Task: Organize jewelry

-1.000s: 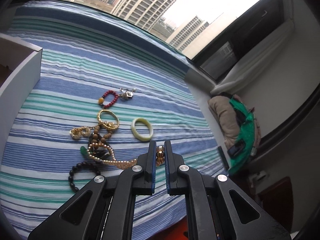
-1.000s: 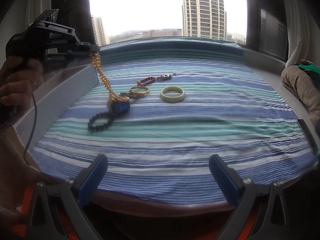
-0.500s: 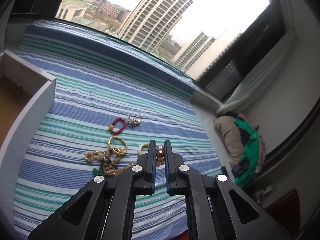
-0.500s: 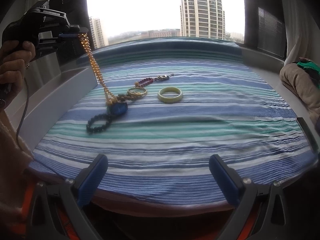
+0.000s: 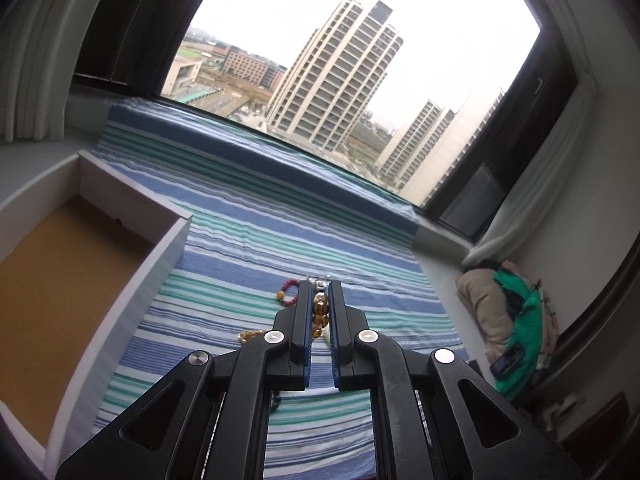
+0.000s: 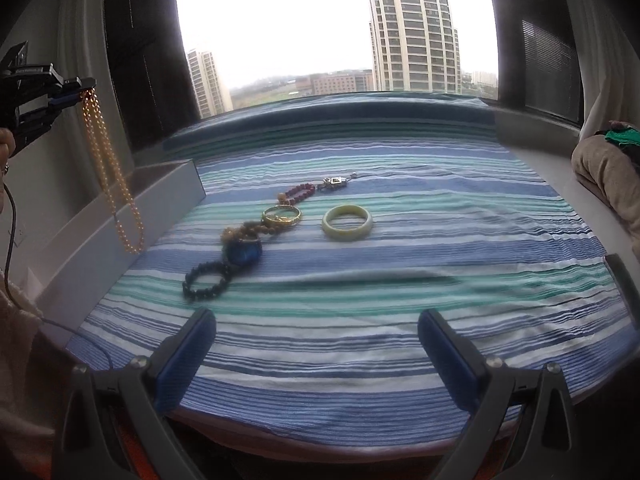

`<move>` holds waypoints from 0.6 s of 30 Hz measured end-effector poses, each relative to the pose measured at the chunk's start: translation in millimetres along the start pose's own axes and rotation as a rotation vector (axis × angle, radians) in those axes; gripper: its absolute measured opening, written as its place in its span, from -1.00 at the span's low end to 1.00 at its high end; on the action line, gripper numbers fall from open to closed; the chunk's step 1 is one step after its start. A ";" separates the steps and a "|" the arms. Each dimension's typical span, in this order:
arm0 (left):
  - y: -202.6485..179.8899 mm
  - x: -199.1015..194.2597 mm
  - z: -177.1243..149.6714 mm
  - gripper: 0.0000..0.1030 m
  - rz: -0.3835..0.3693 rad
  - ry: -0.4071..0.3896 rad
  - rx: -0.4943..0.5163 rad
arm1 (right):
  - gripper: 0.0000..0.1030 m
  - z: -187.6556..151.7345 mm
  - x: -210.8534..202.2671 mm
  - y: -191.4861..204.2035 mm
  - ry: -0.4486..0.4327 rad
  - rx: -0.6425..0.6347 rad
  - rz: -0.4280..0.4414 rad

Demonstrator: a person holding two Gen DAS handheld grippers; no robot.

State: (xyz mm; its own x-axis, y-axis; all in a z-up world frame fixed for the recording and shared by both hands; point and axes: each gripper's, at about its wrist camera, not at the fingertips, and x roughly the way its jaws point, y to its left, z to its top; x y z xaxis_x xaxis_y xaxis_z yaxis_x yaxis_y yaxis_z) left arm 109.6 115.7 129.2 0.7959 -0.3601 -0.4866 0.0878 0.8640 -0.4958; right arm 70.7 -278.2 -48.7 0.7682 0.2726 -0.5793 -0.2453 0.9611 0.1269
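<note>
My left gripper (image 5: 319,294) is shut on a gold bead necklace (image 5: 320,312). In the right wrist view that left gripper (image 6: 82,86) holds the necklace (image 6: 116,192) hanging free in the air, its loop over the near wall of the white box (image 6: 120,224). The box (image 5: 132,292) has a brown floor and stands at the left. On the striped cloth lie a pale green bangle (image 6: 347,222), a gold bangle (image 6: 281,216), a red bead bracelet (image 6: 298,192), a silver pendant (image 6: 336,181), a blue stone piece (image 6: 244,252) and a dark bead bracelet (image 6: 204,280). My right gripper (image 6: 316,354) is open and empty near the front edge.
The blue, green and white striped cloth (image 6: 440,260) covers a window ledge. A bundle of beige and green cloth (image 5: 504,308) lies at the right. A window with tall buildings is behind.
My left gripper has risen and moved left toward the box, lifting the gold necklace fully off the jewelry pile. The right gripper has stayed nearly still.
</note>
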 end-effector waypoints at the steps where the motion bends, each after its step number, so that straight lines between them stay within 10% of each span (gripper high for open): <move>1: 3.8 -4.3 -2.1 -0.90 0.020 -0.006 0.000 | 0.99 9.2 -0.1 -1.4 -0.015 -0.003 0.037; 14: 46.1 -34.3 -35.6 -0.90 0.158 -0.003 -0.034 | 0.96 17.8 121.6 77.2 0.331 -0.168 0.355; 18: 50.9 -45.6 -36.0 -0.90 0.157 -0.015 -0.048 | 0.38 19.2 155.9 127.4 0.384 -0.261 0.440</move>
State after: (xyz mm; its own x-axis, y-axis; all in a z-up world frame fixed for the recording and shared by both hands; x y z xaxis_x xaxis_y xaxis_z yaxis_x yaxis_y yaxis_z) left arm 56.3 163.4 100.2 0.8068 -0.2163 -0.5498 -0.0669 0.8912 -0.4487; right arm 170.6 -112.4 -107.4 0.3076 0.5573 -0.7713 -0.6629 0.7070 0.2465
